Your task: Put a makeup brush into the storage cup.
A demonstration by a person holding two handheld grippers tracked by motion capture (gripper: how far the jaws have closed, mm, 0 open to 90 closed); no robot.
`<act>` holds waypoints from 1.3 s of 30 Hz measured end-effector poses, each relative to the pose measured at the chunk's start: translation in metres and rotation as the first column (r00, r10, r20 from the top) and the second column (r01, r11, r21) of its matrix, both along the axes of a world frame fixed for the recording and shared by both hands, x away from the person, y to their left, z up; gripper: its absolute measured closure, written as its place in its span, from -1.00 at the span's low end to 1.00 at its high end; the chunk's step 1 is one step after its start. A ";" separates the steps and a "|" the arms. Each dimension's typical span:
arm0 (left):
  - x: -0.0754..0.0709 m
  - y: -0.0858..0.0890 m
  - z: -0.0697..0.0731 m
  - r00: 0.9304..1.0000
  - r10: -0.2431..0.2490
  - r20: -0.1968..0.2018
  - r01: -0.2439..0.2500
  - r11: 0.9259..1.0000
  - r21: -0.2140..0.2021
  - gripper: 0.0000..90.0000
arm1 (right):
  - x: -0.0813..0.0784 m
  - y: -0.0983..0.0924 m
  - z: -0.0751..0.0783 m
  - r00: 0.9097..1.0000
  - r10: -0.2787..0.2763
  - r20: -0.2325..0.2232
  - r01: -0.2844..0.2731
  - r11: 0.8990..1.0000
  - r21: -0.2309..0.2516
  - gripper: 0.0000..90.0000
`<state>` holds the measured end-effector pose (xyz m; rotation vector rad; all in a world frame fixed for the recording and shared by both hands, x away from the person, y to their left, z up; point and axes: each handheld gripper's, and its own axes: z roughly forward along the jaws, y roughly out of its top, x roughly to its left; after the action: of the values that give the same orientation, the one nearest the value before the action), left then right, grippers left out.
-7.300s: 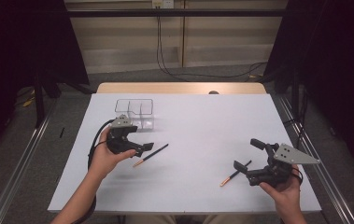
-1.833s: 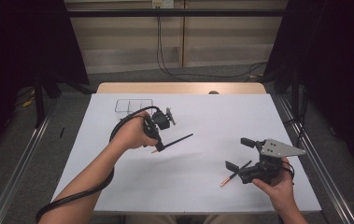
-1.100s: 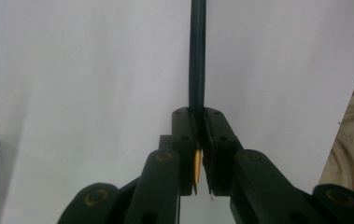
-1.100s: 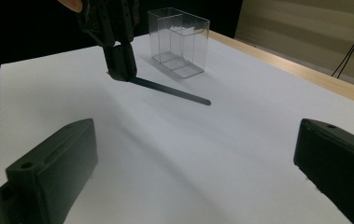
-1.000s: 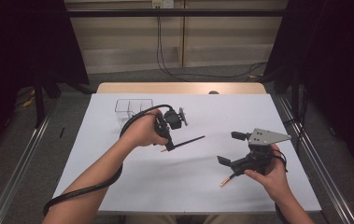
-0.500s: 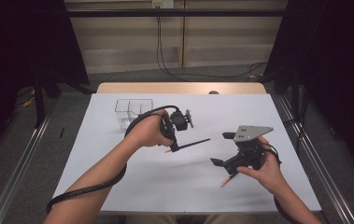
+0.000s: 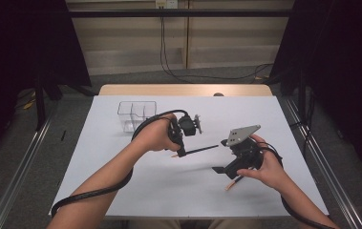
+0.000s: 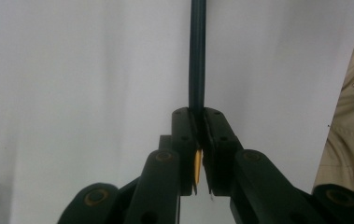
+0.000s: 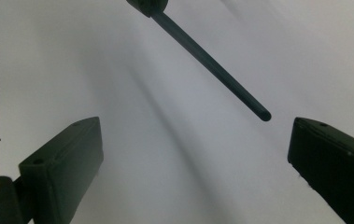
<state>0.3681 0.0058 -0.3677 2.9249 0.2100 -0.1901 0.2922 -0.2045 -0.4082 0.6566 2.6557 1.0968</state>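
Note:
My left gripper (image 7: 182, 152) hovers over the middle of the white table (image 7: 121, 191), shut on a dark pencil (image 7: 201, 150). The pencil sticks out to the right, off the surface, towards my right gripper (image 7: 220, 156). In the left gripper view the jaws (image 8: 198, 113) pinch the pencil (image 8: 197, 56) near its orange end. The right gripper view has wide-open jaws (image 9: 195, 128) with the pencil's free end (image 9: 240, 91) hanging between and just beyond them, not touching either. A second pencil (image 7: 231, 183) with an orange tip lies on the table under my right hand.
A clear plastic container (image 7: 137, 114) with compartments stands at the back left of the table. Cables trail from both grippers along the forearms. A beige sleeve (image 8: 352, 116) borders the left gripper view on the right.
My right gripper has moved left and a little farther up the table, towards the free end of the held pencil. The left gripper has stayed nearly still with the pencil in it.

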 end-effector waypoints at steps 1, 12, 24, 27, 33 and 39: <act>0.000 0.000 -0.001 1.000 -0.006 -0.003 0.006 1.000 0.001 0.87 | 0.000 0.001 0.000 1.000 0.000 -0.004 0.000 1.000 -0.004 -0.93; -0.007 -0.005 -0.004 0.999 -0.039 -0.007 0.039 0.999 -0.001 0.87 | 0.006 0.012 0.003 0.998 0.056 0.000 -0.056 0.995 -0.086 -0.65; -0.010 -0.008 -0.005 0.997 -0.072 -0.017 0.072 0.997 -0.001 0.87 | 0.013 0.018 0.004 0.991 0.135 0.016 -0.132 0.984 -0.121 -0.05; -0.010 -0.009 -0.004 0.997 -0.081 -0.011 0.081 0.997 -0.002 0.87 | 0.014 0.018 0.005 0.989 0.146 0.020 -0.143 0.983 -0.114 0.05; -0.011 -0.011 -0.005 0.996 -0.090 -0.015 0.090 0.996 -0.002 0.87 | 0.014 0.020 0.005 0.985 0.172 0.018 -0.169 0.978 -0.121 0.23; -0.011 -0.013 -0.005 0.994 -0.104 -0.017 0.104 0.995 -0.004 0.87 | 0.017 0.021 0.004 0.986 0.167 0.004 -0.164 0.977 -0.137 0.36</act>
<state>0.3573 -0.0076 -0.3730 2.9342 0.0604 -0.2307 0.3089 -0.1830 -0.4041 0.4061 2.7830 0.9431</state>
